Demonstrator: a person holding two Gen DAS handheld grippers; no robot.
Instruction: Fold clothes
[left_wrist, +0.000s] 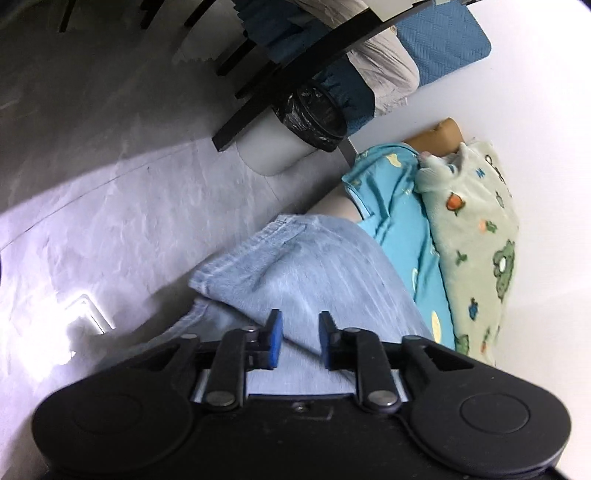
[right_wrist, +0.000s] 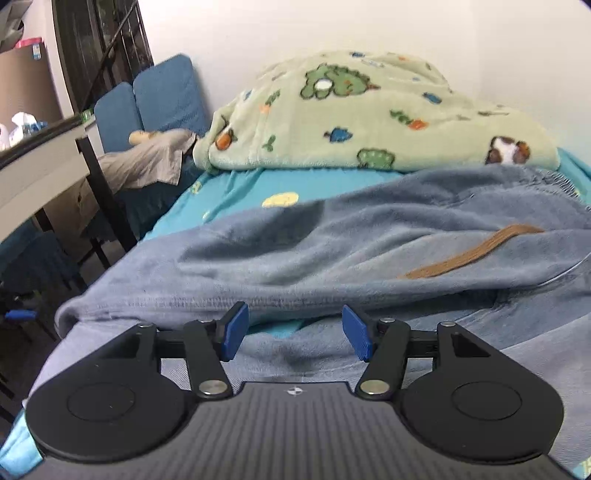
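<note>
Jeans (left_wrist: 295, 280) spread on bed sheet (right_wrist: 236, 184), hem hanging off the edge at 9 o'clock. Left gripper (left_wrist: 300, 339): jaws parted, denim between them, no grip. Right gripper (right_wrist: 293, 334): jaws wide, empty. Blanket (right_wrist: 369, 114) at 12 o'clock.

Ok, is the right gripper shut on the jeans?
No: the right gripper is open, its blue pads wide apart above the jeans, with nothing pinched between them.

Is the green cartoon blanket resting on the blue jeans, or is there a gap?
Apart. In the left wrist view a strip of turquoise sheet separates the blanket from the jeans.
</note>
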